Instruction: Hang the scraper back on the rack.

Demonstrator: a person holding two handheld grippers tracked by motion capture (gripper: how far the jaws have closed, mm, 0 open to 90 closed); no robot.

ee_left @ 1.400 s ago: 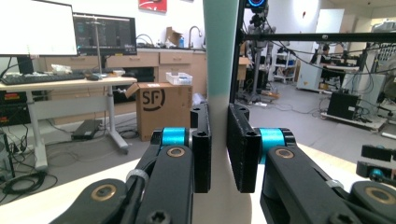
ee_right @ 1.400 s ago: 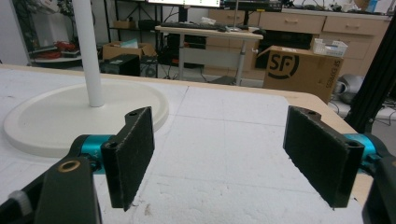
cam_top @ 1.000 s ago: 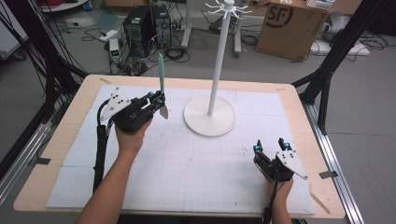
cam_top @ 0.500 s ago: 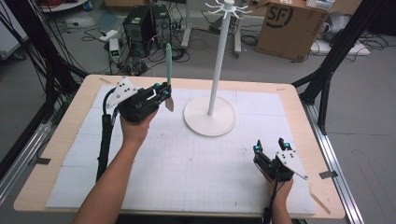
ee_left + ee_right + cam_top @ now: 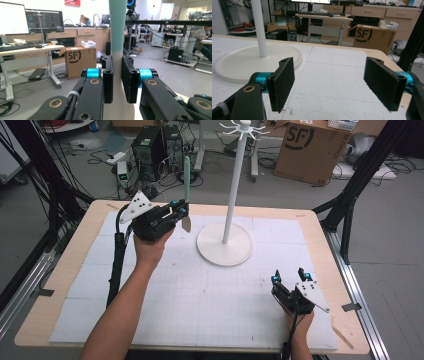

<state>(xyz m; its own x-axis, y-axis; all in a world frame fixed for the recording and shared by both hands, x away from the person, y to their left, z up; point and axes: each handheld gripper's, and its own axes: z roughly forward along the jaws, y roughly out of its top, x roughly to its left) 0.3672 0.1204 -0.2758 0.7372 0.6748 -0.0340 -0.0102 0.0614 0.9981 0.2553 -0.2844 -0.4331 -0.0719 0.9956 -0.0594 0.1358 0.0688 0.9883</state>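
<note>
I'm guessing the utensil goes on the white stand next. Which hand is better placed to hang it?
Probably the left: the left gripper already clamps the green-handled utensil upright beside the white stand. The right gripper rests open, low on the table.

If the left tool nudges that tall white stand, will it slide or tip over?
Likely slide or stay put: the stand has a wide, flat base under a thin pole. A push high up might rock it, since the pole is tall. It sits on a white foam-like mat, which may grip somewhat.

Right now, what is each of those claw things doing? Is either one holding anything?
Left gripper: shut on the green-handled utensil, held upright above the table.
Right gripper: open, holding nothing, low over the white mat.
</note>
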